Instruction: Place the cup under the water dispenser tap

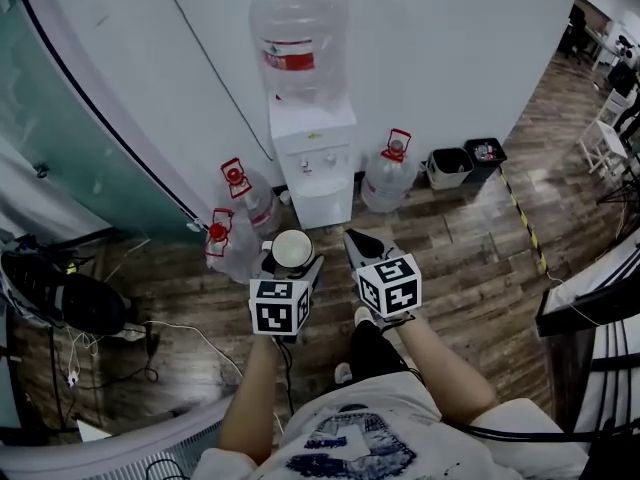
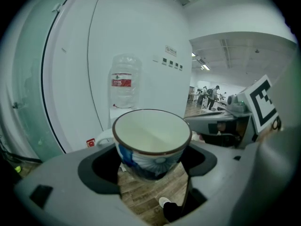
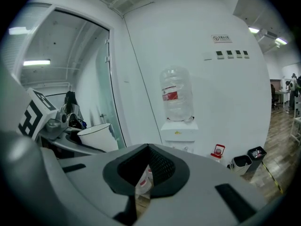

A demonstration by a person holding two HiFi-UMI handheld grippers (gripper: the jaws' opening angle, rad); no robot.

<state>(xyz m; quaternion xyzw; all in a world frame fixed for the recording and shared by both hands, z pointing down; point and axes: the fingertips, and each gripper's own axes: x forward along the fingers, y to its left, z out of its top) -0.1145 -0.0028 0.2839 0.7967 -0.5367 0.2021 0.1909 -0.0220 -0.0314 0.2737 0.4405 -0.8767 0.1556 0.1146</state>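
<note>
A white cup with a brown rim and blue flower pattern is clamped upright between the jaws of my left gripper. In the left gripper view the cup fills the middle, with the gripper shut on its lower body. The white water dispenser stands against the wall ahead, a clear bottle on top and its taps facing me. It also shows small behind the cup as the dispenser. My right gripper is shut and empty, beside the cup, pointing at the dispenser.
Spare water bottles with red caps stand on the wood floor beside the dispenser. Two small bins sit to its right. A black bag and cables lie at left. Yellow-black tape crosses the floor.
</note>
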